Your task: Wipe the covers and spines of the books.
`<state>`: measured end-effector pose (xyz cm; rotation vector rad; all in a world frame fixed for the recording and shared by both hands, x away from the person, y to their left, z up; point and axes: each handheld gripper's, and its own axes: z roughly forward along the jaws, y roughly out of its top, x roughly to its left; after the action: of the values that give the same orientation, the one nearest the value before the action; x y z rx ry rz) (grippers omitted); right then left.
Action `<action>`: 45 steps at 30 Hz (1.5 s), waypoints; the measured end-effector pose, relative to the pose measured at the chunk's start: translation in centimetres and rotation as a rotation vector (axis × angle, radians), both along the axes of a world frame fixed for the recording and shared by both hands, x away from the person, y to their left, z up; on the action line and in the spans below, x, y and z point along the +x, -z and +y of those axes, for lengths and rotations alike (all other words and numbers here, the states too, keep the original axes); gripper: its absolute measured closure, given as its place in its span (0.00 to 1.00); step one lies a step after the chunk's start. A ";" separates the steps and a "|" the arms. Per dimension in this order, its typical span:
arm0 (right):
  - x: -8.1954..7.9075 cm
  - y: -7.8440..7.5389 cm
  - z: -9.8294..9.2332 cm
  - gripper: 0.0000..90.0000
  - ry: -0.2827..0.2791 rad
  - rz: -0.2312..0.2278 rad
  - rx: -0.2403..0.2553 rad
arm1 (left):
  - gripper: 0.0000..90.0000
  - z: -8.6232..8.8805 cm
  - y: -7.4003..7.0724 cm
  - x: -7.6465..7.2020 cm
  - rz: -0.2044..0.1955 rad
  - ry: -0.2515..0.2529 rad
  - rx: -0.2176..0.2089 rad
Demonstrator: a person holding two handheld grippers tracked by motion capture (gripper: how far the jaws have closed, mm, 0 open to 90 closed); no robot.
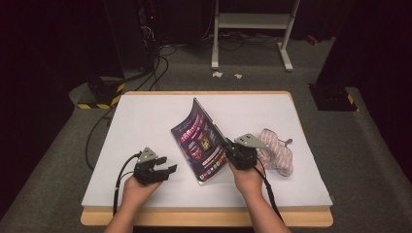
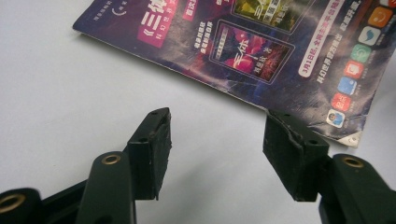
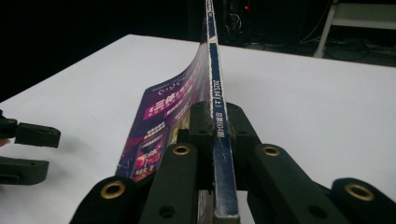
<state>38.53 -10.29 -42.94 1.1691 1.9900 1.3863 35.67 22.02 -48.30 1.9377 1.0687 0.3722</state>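
A thin magazine (image 1: pixel 200 141) with a dark purple cover is tilted up on its left edge in the middle of the white table. My right gripper (image 1: pixel 229 151) is shut on its spine (image 3: pixel 217 109), which runs between the two pads, and lifts that side. The cover (image 2: pixel 261 51) faces my left gripper (image 1: pixel 165 166), which rests low on the table to the left. Its jaws stand open with only bare table between the pads (image 2: pixel 156 149), a short way from the magazine's lower edge. The left gripper (image 3: pixel 25 151) also appears at the far left of the right gripper view.
A crumpled pink-and-white patterned cloth pouch (image 1: pixel 276 149) lies just right of my right gripper. The white table top (image 1: pixel 145 116) has free room at the back and left. Behind the table are a white metal frame (image 1: pixel 252 24) and cables on the floor.
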 end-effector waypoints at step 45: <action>-2.1 -2.5 0.7 0.94 0.018 -0.116 -0.048 | 0.46 0.4 -0.2 0.0 -0.010 -0.014 -0.009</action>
<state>36.42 -9.60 -40.44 1.0580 1.9166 1.3589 35.65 22.39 -48.14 1.9198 1.0761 0.3834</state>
